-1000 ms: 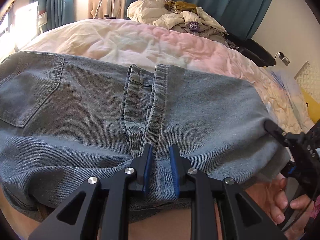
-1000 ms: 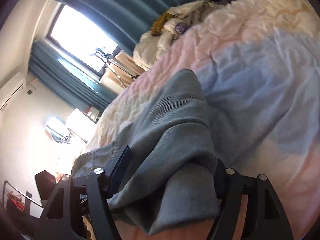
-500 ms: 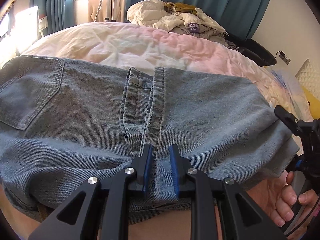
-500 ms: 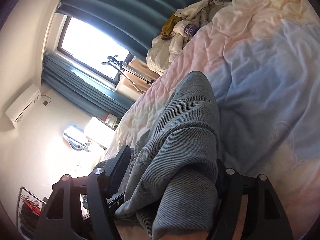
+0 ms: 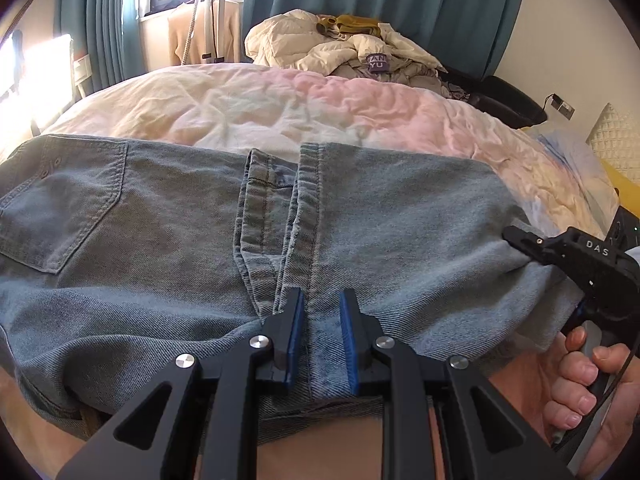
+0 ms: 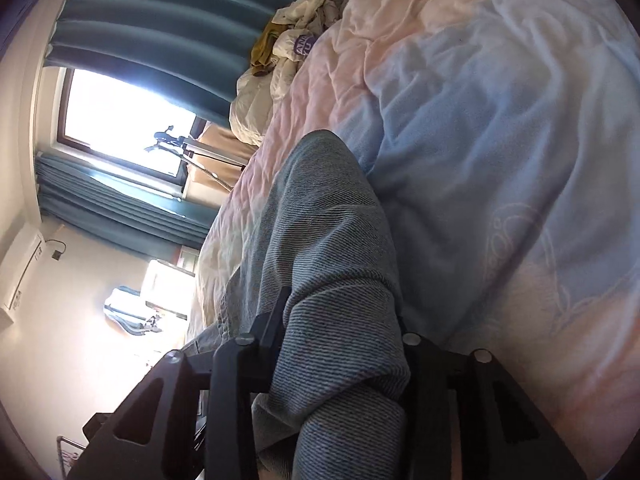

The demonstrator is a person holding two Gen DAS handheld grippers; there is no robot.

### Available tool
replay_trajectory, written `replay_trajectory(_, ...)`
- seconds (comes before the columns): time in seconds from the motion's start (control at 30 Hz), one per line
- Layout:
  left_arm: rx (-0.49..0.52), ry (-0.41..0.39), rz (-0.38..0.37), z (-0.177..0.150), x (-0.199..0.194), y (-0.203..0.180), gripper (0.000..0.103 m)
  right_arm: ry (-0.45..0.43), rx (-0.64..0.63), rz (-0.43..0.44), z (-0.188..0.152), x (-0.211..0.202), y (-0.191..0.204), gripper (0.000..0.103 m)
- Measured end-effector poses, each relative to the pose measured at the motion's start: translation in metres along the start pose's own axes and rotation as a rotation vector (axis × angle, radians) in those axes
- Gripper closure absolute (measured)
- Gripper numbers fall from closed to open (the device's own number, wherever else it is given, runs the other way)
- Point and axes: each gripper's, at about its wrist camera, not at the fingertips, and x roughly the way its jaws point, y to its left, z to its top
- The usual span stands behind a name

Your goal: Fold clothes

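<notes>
Jeans (image 5: 160, 248) lie folded across the near edge of the bed (image 5: 304, 108), the left claw (image 5: 320, 328) clamped on the middle hems, while the right claw (image 6: 340, 340), jaws just closing, pinches a bunched denim fold at the right end.

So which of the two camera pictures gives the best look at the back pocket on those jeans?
The left wrist view. There the back pocket lies flat and fully visible on the jeans, stitching and rivets included. The right wrist view shows only a bunched fold of the jeans between its own gripper's fingers; the pocket is not in it.
</notes>
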Motion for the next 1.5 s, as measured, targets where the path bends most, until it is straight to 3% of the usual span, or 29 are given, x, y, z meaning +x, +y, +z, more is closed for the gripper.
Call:
replay_trajectory(0.1,0.006,-0.049,-0.045,0.000,-0.013,-0.006,0.084,-0.044,-0.091,-0.029,0.000,-0.014,0.028,0.084)
replay_trajectory(0.33,-0.068,-0.188,-0.181,0.010,-0.069,0.005,0.084,-0.117,-0.177,0.085,0.009,-0.058,0.068,0.086)
replay_trajectory(0.43,-0.109,-0.242,-0.162,0.024,-0.085,0.013,0.084,-0.151,-0.203,0.137,0.017,-0.076,0.079,0.086)
replay_trajectory(0.6,-0.099,-0.121,-0.011,0.045,-0.048,0.000,0.084,-0.209,-0.277,0.196,0.029,-0.109,0.100,0.087)
replay_trajectory(0.7,-0.074,-0.089,0.046,0.048,-0.022,-0.022,0.084,-0.241,-0.298,0.235,0.039,-0.131,0.102,0.087)
replay_trajectory(0.87,0.051,-0.053,-0.007,0.051,0.007,-0.094,0.084,-0.326,-0.230,0.281,0.068,-0.174,0.079,0.087)
replay_trajectory(1.17,0.159,0.033,-0.220,0.043,0.074,-0.240,0.081,-0.555,-0.190,0.207,0.106,-0.259,0.038,0.086)
replay_trajectory(1.27,0.195,0.037,-0.224,0.037,0.093,-0.274,0.080,-0.608,-0.182,0.148,0.113,-0.273,0.025,0.086)
replay_trajectory(1.37,0.217,0.066,-0.198,0.034,0.102,-0.281,0.081,-0.611,-0.151,0.117,0.119,-0.271,0.009,0.086)
replay_trajectory(1.43,0.195,0.102,-0.227,0.037,0.102,-0.271,0.081,-0.612,-0.158,0.112,0.120,-0.267,0.010,0.086)
replay_trajectory(1.5,0.181,0.131,-0.205,0.041,0.096,-0.254,0.081,-0.623,-0.179,0.114,0.117,-0.266,0.017,0.086)
